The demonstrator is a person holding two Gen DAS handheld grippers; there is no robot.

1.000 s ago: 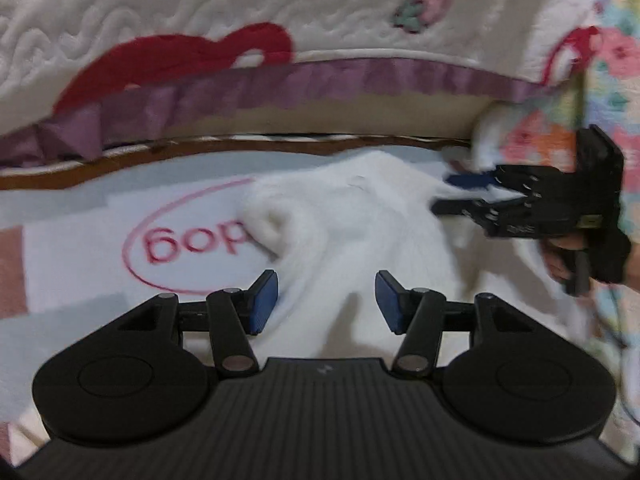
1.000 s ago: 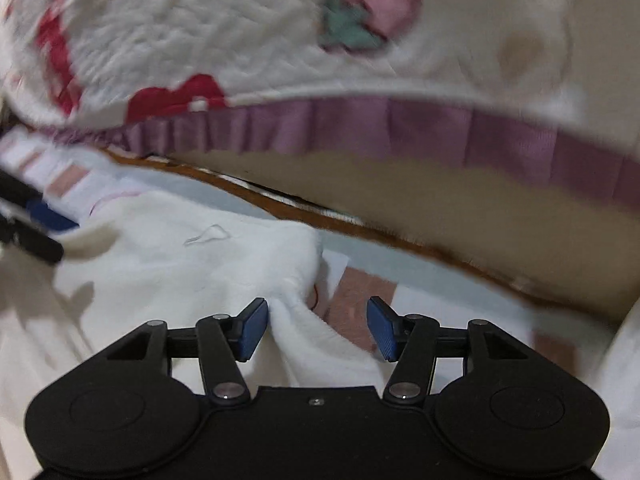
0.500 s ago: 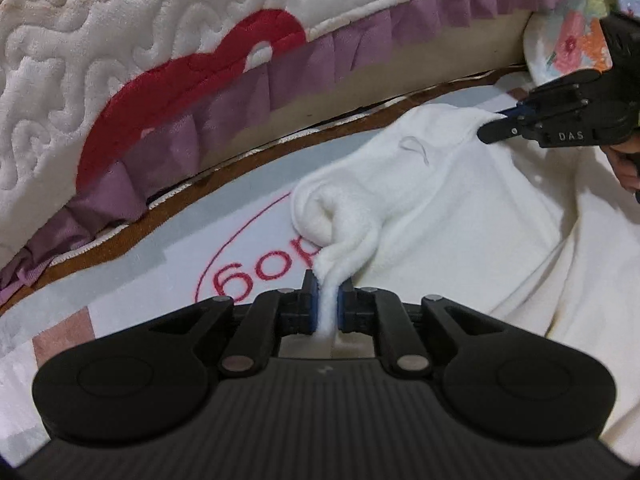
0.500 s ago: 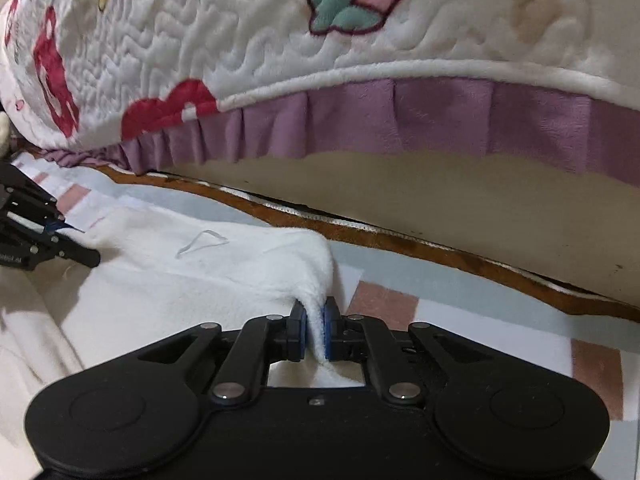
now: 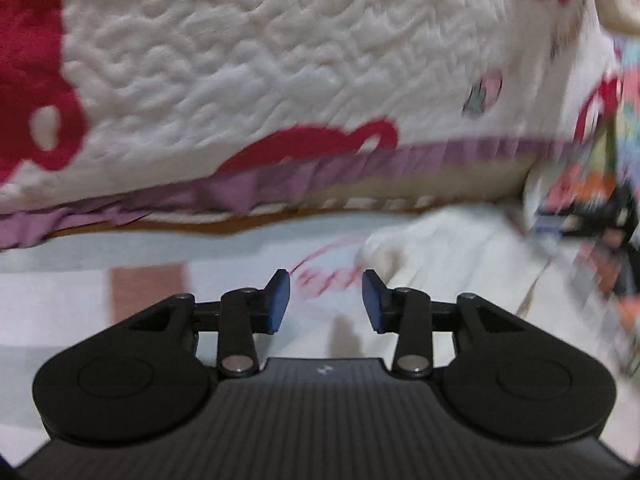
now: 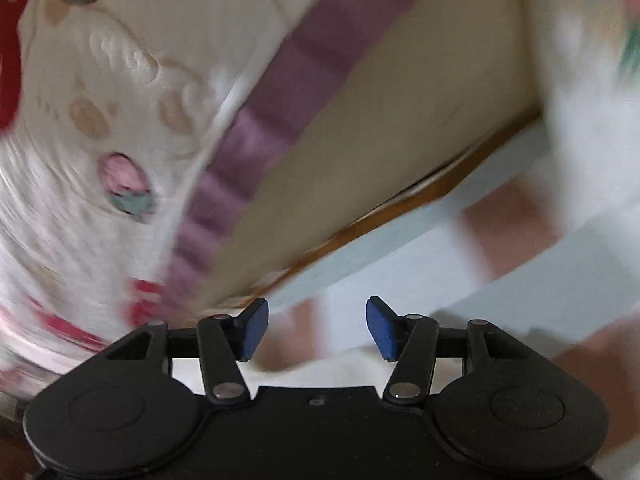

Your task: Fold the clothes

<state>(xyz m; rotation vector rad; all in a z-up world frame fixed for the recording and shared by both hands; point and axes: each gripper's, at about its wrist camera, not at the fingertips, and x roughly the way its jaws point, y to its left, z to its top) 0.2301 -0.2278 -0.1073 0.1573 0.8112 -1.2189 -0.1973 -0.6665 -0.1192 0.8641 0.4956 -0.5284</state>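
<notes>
A white fleece garment (image 5: pixel 452 252) lies on the patterned mat, to the right of and beyond my left gripper (image 5: pixel 325 300). That gripper is open with nothing between its blue pads, over the mat's red printed circle. The right gripper shows as a dark blur (image 5: pixel 592 224) at the far right of the left wrist view. In the right wrist view my right gripper (image 6: pixel 317 328) is open and empty, tilted, pointing at the mat near the bed's edge. A white strip of cloth (image 6: pixel 304 376) shows just under its fingers. Both views are motion-blurred.
A quilted white bedcover (image 5: pixel 280 60) with red shapes and a purple frill (image 5: pixel 360 160) hangs over the bed's side straight ahead. The mat (image 5: pixel 80 280) has pale blue, white and pink blocks. Floral fabric (image 5: pixel 592 176) is at the right.
Both grippers were shut on the white garment's corners half a second ago; now both are open and empty. The left one has swung left off the cloth, the right one has tilted.
</notes>
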